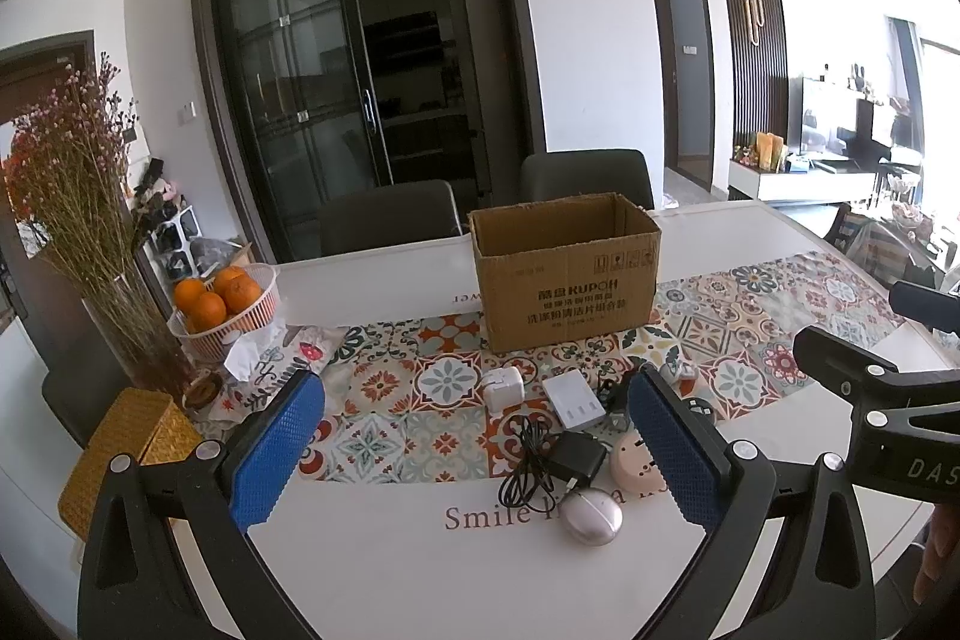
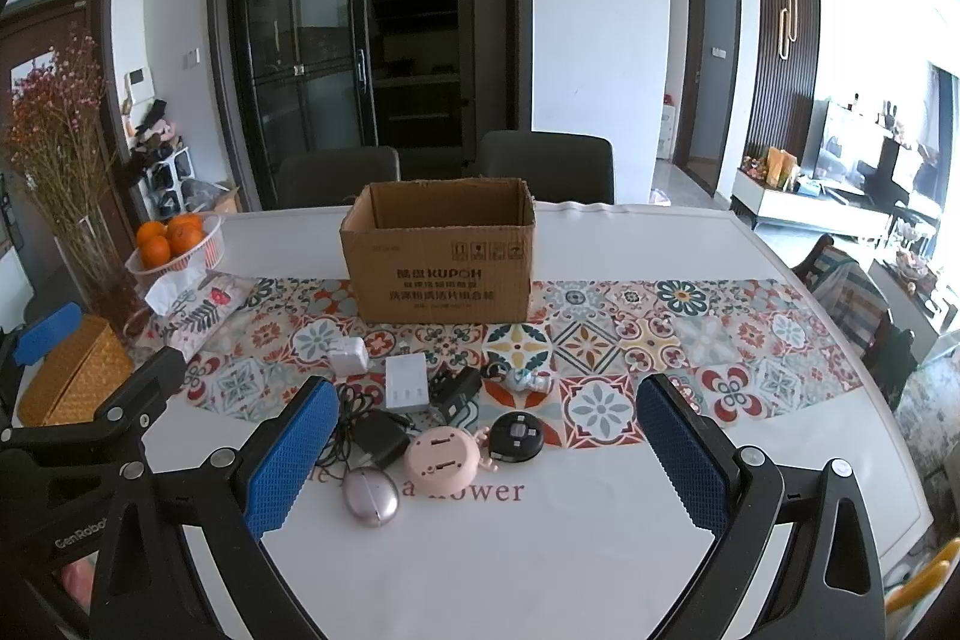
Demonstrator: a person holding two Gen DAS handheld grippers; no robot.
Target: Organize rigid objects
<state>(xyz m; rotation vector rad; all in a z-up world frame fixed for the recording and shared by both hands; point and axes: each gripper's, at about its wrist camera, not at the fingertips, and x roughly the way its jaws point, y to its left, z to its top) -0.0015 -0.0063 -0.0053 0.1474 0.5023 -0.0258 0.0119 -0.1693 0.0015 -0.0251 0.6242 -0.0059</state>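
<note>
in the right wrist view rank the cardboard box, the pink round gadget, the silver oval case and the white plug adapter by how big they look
1. cardboard box, by far the largest
2. pink round gadget
3. silver oval case, nearly the same as the pink one, and closer to the camera, so unsure
4. white plug adapter, smallest, though it lies farther back

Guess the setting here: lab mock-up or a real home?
Most likely a real home's dining area. A dining table with a patterned runner, a basket of oranges beside a vase of dried flowers, and a living room with a TV unit behind.
</note>
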